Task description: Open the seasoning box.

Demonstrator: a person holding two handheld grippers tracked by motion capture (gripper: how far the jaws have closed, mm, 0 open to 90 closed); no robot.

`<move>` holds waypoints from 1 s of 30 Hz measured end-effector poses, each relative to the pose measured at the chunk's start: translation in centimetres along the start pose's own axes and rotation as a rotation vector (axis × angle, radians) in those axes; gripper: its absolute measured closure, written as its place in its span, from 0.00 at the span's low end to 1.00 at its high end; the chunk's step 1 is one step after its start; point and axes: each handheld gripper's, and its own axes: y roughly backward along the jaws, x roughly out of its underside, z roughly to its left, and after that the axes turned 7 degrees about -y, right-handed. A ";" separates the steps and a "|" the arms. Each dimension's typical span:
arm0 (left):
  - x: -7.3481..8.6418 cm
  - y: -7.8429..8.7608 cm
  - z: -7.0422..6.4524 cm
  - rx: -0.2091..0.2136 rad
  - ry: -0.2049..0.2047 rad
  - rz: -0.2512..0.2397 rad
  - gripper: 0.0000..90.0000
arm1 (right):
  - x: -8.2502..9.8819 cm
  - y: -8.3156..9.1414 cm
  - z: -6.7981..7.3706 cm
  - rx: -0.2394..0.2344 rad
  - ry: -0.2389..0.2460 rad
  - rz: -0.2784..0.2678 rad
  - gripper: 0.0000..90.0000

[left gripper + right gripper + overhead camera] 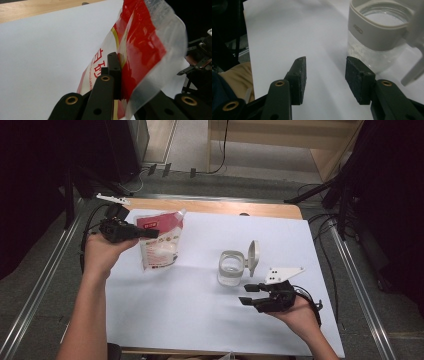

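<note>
- Pouch [140, 47] of clear plastic with a red panel sits clamped between the jaws of the left gripper [115, 75], which grip its upper edge.
- Red characters run down the pouch's clear side in the left gripper view; they are cut off by the jaws and cannot be read whole.
- From the high view the pouch [160, 240] hangs tilted from the left gripper [150, 234] over the far left part of the white sheet [190, 305], with white contents and a red label strip near its bottom.
- Right gripper [325, 75] stands released, nothing between its pads, just beside the glass jar [374, 47].
- Small raised lettering marks the jar's pale collar, too small to read.
- Jar [231, 268] stands upright near the sheet's middle, its lid [253, 256] flipped open.
</note>
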 end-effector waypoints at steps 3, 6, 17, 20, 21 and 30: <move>0.1 0.2 -0.3 0.009 -0.006 -0.003 1.00 | -0.3 -0.7 0.5 -0.016 0.016 0.006 0.56; 0.1 0.4 -0.8 0.019 -0.013 -0.009 1.00 | -0.7 -1.4 1.2 -0.029 0.038 0.023 0.56; -0.1 0.9 -2.7 0.038 -0.043 -0.001 1.00 | -2.3 -3.8 3.4 -0.016 0.075 0.005 0.56; -0.3 1.0 -3.5 0.036 -0.049 0.006 1.00 | -2.7 -4.9 3.9 -0.005 0.074 0.007 0.56; -0.3 1.1 -3.7 0.034 -0.048 0.010 1.00 | -2.9 -5.3 4.1 -0.006 0.078 0.008 0.57; -0.9 1.0 -5.2 0.058 -0.069 0.030 1.00 | -3.8 -9.0 4.8 -0.010 0.087 0.037 0.56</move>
